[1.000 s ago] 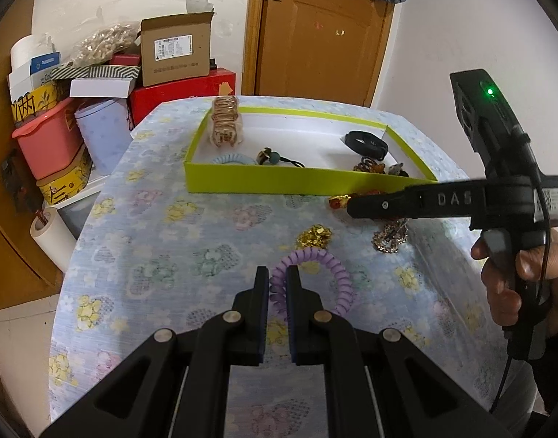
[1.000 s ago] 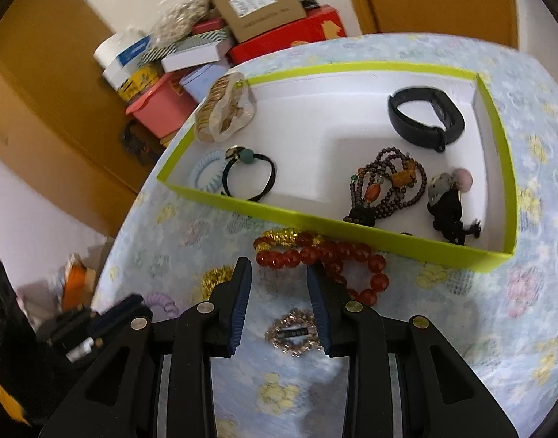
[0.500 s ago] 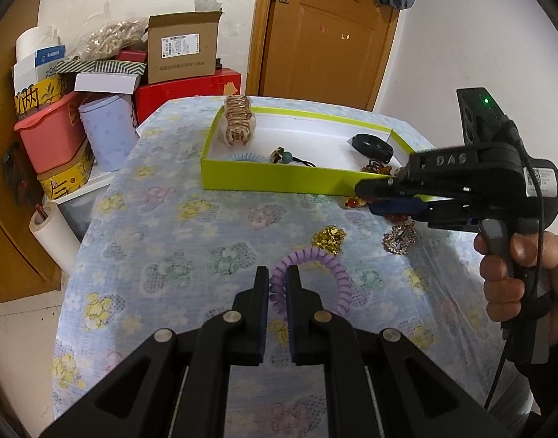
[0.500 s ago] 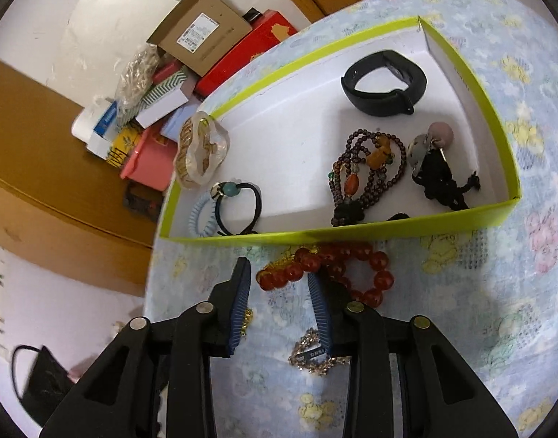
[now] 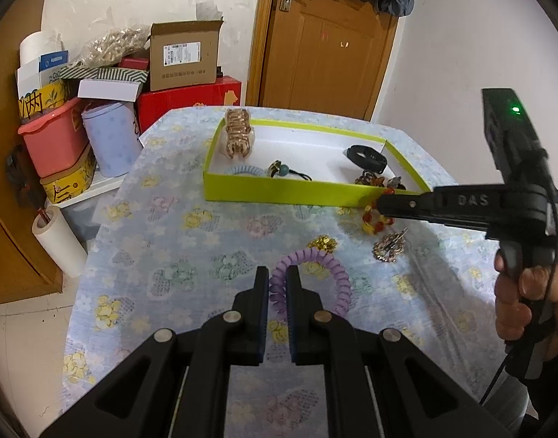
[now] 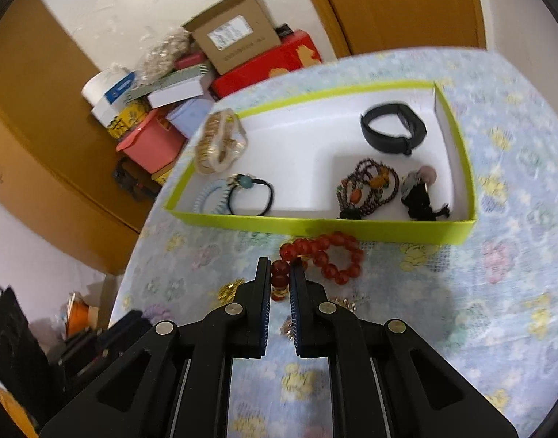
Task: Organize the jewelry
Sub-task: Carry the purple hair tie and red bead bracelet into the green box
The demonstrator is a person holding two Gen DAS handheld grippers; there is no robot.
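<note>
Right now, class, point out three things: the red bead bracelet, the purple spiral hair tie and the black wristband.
red bead bracelet (image 6: 339, 257): right wrist view, on the loop's beads lying on the cloth.
purple spiral hair tie (image 5: 339, 273): left wrist view, on its right-hand coil.
black wristband (image 6: 392, 127): right wrist view, on the band's upper arc.

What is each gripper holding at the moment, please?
Left gripper: fingers shut on the purple coil hair tie.
Right gripper: fingers closing on the red bead bracelet.
</note>
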